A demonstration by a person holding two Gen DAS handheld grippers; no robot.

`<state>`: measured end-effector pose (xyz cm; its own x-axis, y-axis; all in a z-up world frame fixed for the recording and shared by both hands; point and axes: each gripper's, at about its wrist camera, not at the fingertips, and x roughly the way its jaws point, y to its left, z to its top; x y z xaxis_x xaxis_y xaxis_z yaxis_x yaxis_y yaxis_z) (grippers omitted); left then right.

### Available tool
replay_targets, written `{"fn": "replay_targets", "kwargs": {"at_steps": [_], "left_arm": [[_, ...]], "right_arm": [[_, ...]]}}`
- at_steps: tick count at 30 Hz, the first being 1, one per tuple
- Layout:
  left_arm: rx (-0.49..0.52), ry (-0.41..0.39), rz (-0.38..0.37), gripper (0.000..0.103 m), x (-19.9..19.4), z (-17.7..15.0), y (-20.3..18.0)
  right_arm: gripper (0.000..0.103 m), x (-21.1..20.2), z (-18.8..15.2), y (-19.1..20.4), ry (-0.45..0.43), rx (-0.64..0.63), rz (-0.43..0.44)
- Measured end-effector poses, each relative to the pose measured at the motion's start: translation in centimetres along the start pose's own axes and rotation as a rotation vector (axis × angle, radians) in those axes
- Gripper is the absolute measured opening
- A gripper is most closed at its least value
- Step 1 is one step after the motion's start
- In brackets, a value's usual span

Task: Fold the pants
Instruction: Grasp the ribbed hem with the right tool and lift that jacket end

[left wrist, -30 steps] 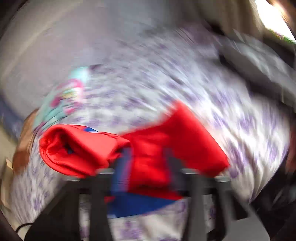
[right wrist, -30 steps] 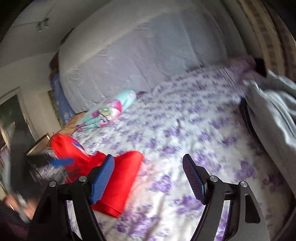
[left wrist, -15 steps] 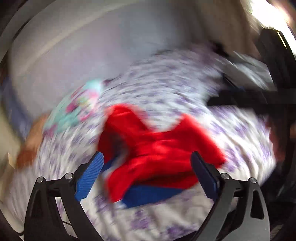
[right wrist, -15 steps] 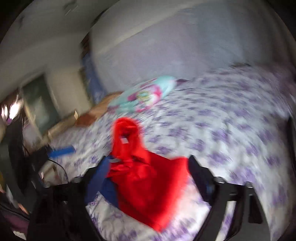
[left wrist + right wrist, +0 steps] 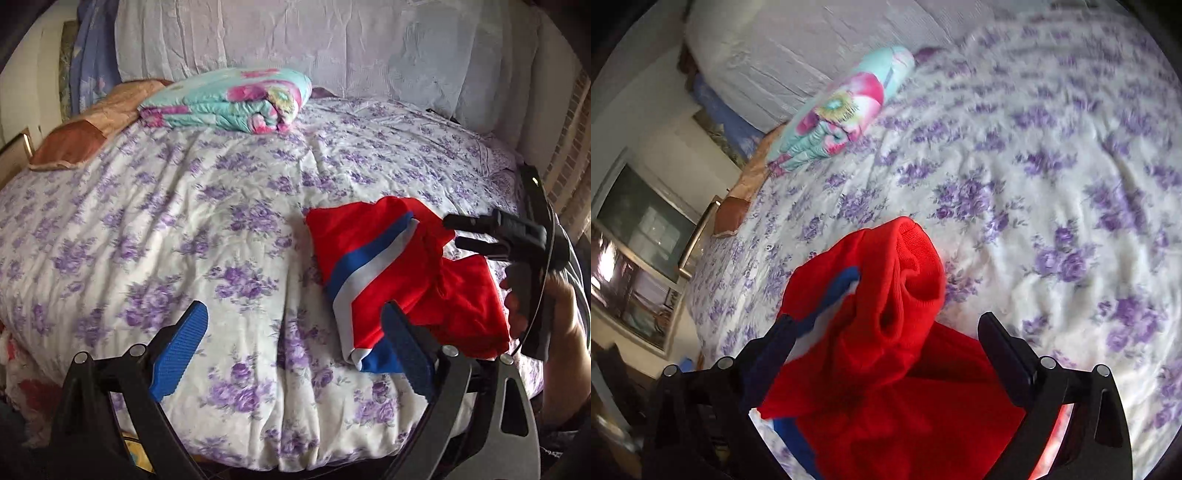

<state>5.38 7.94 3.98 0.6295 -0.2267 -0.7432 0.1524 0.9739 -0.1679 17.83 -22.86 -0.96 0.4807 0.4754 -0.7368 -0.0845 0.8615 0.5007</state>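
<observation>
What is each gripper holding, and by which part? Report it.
Nothing. Left gripper open above the bedspread; right gripper open astride the bunched red pants, not clamped.

The left wrist view looks from the foot of the bed (image 5: 229, 206) toward the headboard, slightly downward, with the pants (image 5: 399, 280) ahead and to its right. The right wrist view sits close above the pants (image 5: 886, 350), angled down and rolled sideways. Both views share the floral sheet, the pants and the folded blanket (image 5: 229, 99) (image 5: 842, 110) at the far side.
</observation>
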Motion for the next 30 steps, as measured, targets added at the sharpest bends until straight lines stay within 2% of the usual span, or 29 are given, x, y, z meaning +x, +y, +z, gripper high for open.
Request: {"fn": "replay_targets", "kwargs": {"at_steps": [2, 3, 4, 5, 6, 8, 11, 14, 15, 17, 21, 23, 25, 27, 28, 29, 30], "left_arm": [[-0.007, 0.023, -0.022, 0.092, 1.0, 0.1, -0.2], [-0.012, 0.039, -0.037, 0.092, 1.6, 0.0, -0.5], [-0.016, 0.056, -0.044, 0.092, 2.1, 0.0, -0.6], [-0.020, 0.066, -0.048, 0.092, 2.5, -0.1, -0.7], [-0.025, 0.077, -0.053, 0.092, 2.7, -0.3, -0.7], [-0.031, 0.075, -0.046, 0.092, 2.6, -0.4, -0.4], [-0.065, 0.054, -0.021, 0.092, 2.2, -0.1, 0.9], [-0.085, 0.044, -0.035, 0.092, 2.0, 0.3, 1.4], [-0.080, 0.037, -0.032, 0.092, 2.0, 0.4, 1.2], [-0.058, 0.034, -0.032, 0.092, 2.2, 0.5, 0.4], [0.003, 0.052, -0.064, 0.092, 3.1, 0.9, -2.1], [0.040, 0.045, -0.092, 0.092, 2.8, 1.3, -3.7], [0.104, 0.008, -0.127, 0.092, 1.8, 1.7, -6.3], [0.167, -0.019, -0.147, 0.095, 1.3, 1.5, -8.7], [0.207, -0.015, -0.130, 0.096, 1.8, 1.3, -10.1], [0.246, 0.004, -0.126, 0.096, 2.9, 1.0, -11.3], [0.285, 0.053, -0.118, 0.096, 5.2, 0.5, -12.6]], "right_arm": [[0.096, 2.2, 0.8, -0.2, 0.082, 0.015, -0.031], [0.068, 4.1, 1.2, -0.5, 0.157, 0.030, -0.024], [0.047, 5.1, 1.5, -0.8, 0.188, 0.048, 0.004], [0.037, 5.3, 1.6, -1.0, 0.191, 0.074, 0.046], [0.030, 4.7, 1.8, -0.8, 0.162, 0.070, 0.056], [0.029, 2.0, 1.7, 1.6, 0.065, -0.020, 0.099], [0.029, -3.5, 0.0, 4.3, -0.045, -0.032, 0.187], [0.030, -9.1, -4.1, 4.5, -0.164, 0.005, 0.171], [0.032, -9.7, -4.9, 3.9, -0.185, 0.030, 0.161], [0.032, -10.1, -8.5, 1.9, -0.211, 0.111, 0.109], [0.032, -6.1, -13.2, -3.1, -0.128, 0.278, 0.023], [0.034, -6.7, -13.7, -3.1, -0.162, 0.277, 0.014], [0.036, -8.6, -13.5, -1.5, -0.216, 0.215, -0.003], [0.047, -9.6, -13.2, -1.2, -0.225, 0.174, -0.037], [0.074, -9.1, -13.0, -1.4, -0.198, 0.155, -0.081], [0.094, -8.1, -12.7, -1.9, -0.148, 0.136, -0.137], [0.094, -6.9, -12.8, -2.6, -0.106, 0.122, -0.187]]}}
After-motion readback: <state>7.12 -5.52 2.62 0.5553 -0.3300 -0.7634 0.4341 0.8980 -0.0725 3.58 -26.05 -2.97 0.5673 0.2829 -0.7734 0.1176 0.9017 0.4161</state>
